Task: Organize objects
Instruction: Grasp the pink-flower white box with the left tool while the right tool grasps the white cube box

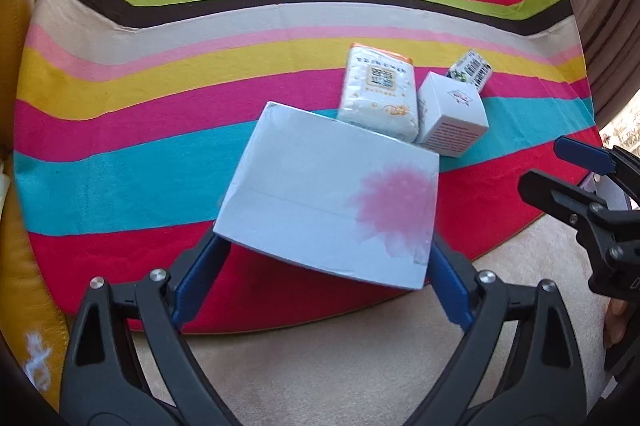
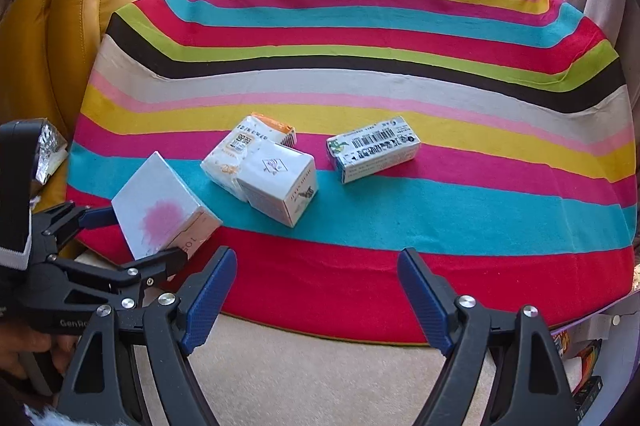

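Left fingers point(image 1: 320, 266) tilted down, clamped on flowered box point(image 1: 320, 194); right fingers point(image 2: 316, 294) wide, empty.

Striped cloth point(image 2: 360, 38) wide open across the far half, 10 to 2 o'clock of the right wrist view; nothing there. Cluster mid-cloth: tissue pack point(image 2: 236, 154) touching cube box point(image 2: 280, 186), barcode box point(image 2: 374, 148) apart at 1 o'clock of them, a clear lane between. Flower box point(image 2: 160, 206) sits between the left gripper point(image 1: 324, 266) fingers at 9 o'clock, blocking that near edge. Right gripper point(image 2: 316, 300) jaws spread, red stripe ahead bare. Yellow sofa point(image 2: 60, 26) walls the left side.
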{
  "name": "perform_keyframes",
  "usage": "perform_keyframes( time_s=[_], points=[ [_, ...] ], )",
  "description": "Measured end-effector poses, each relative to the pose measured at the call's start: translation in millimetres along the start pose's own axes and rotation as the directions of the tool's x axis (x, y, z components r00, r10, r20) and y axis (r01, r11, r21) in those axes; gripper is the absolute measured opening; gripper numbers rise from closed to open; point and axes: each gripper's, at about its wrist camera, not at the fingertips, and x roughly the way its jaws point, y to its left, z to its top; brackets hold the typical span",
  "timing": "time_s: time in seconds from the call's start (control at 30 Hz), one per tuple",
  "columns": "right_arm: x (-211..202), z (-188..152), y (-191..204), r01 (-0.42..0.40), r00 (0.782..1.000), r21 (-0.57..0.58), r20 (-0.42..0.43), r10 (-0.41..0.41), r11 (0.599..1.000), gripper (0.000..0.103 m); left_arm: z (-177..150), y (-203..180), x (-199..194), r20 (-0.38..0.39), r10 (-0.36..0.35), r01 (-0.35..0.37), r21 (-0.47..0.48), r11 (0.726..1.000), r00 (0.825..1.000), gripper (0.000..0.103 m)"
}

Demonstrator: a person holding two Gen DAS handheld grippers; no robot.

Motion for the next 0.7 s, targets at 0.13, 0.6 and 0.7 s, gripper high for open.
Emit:
perform_keyframes(
  time_s=[0.13, 0.6, 0.7],
  points=[
    [11, 11, 14, 0.011, 1.000, 0.008, 0.009, -0.011, 1.000, 0.083, -6, 17, -12, 0.056, 0.050, -0.045, -0.088, 0.995, 0.997, 0.094],
    [47, 37, 35, 0.144, 0.989, 0.081, 0.018, -0.146, 0.986, 0.077, -12, 30, -11, 0.105, 0.057, -0.034, -0.212, 0.977, 0.993, 0.094],
    [54, 35, 33, 0.155, 0.988, 0.085, -0.006, -0.155, 0.984, 0.062, -13, 31, -11, 0.107, 0.056, -0.032, -0.219, 0.975, 0.993, 0.094]
  ],
)
